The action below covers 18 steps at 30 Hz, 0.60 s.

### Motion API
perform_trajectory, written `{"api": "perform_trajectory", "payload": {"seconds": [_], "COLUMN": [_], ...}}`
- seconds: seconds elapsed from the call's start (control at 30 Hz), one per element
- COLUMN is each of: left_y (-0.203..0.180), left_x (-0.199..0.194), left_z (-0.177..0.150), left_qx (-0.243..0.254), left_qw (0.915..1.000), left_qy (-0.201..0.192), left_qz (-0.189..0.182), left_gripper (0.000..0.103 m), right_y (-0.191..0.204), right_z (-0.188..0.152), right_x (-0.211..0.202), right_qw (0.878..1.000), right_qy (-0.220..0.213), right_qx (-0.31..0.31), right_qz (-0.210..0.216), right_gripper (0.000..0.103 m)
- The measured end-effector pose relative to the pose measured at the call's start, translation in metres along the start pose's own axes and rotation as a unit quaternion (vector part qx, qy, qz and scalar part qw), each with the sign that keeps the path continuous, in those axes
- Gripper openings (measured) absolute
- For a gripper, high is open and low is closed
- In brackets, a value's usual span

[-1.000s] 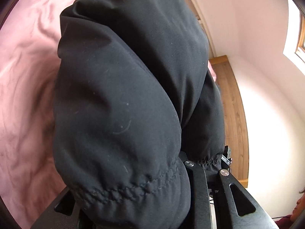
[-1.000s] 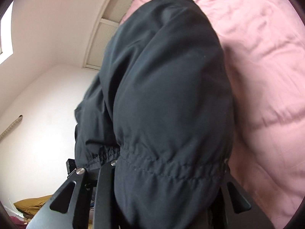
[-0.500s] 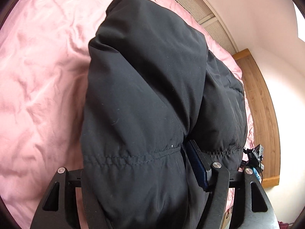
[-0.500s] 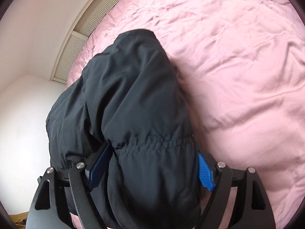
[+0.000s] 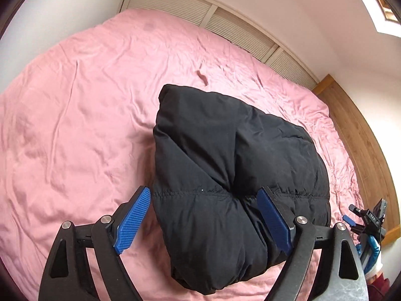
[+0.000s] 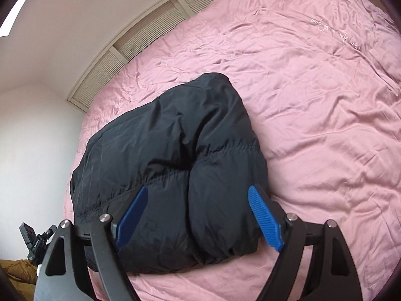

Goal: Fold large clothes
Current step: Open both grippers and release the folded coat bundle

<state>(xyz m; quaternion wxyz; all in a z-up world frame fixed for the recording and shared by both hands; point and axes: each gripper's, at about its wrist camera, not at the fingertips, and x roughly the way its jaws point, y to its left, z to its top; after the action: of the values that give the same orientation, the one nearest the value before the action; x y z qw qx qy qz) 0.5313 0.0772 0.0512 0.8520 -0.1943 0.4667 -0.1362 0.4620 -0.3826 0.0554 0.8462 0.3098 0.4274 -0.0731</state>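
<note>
The black puffy coat (image 5: 225, 175) lies on the pink bed (image 5: 75, 125), folded into a fat, thick bundle. It sits near the front edge of the bed, with lots of bare pink sheet all around it. The left tongs (image 5: 205, 220) are wide apart — they have just been opening — and the near end of the coat shows between them, but the blue pads (image 5: 132, 218) do not press on it. The right tongs (image 6: 200, 218) are wide apart too, and they have also just been opening. The coat shows between them as well, and nothing is held. So both tongs have let the coat go, and it rests on the bed by itself. The folding looks nearly done, I think: the coat is doubled over and no sleeve sticks out that I can see. It is still puffy and a bit lumpy — maybe it needs a pat to lie flatter, or a little push to tidy the edges. Past the bed there is a wall with slatted panels (image 5: 238, 27) and a wooden floor (image 5: 361, 135).
</note>
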Motion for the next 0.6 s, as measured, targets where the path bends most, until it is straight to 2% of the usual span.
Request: {"api": "perform_trajectory", "payload": {"seconds": [0.2,0.33,0.6], "left_y": [-0.045,-0.077,-0.139], "left_x": [-0.017,-0.013,-0.012], "left_z": [-0.022,-0.048,-0.115], "left_qx": [0.056,0.081,0.087], "left_qw": [0.9971,0.9943,0.9884], "left_qy": [-0.037,-0.044,-0.057], "left_qz": [0.034,0.054,0.11], "left_gripper": [0.096,0.1,0.102], "right_y": [0.039,0.053,0.061], "right_z": [-0.033,-0.054,-0.096], "right_x": [-0.022,-0.029,-0.043], "right_qw": [0.998,0.995,0.983], "right_qy": [-0.014,-0.025,-0.033], "right_qx": [-0.053,-0.098,-0.178], "right_qz": [-0.016,-0.026,-0.036], "right_gripper": [0.092,0.095,0.097]}}
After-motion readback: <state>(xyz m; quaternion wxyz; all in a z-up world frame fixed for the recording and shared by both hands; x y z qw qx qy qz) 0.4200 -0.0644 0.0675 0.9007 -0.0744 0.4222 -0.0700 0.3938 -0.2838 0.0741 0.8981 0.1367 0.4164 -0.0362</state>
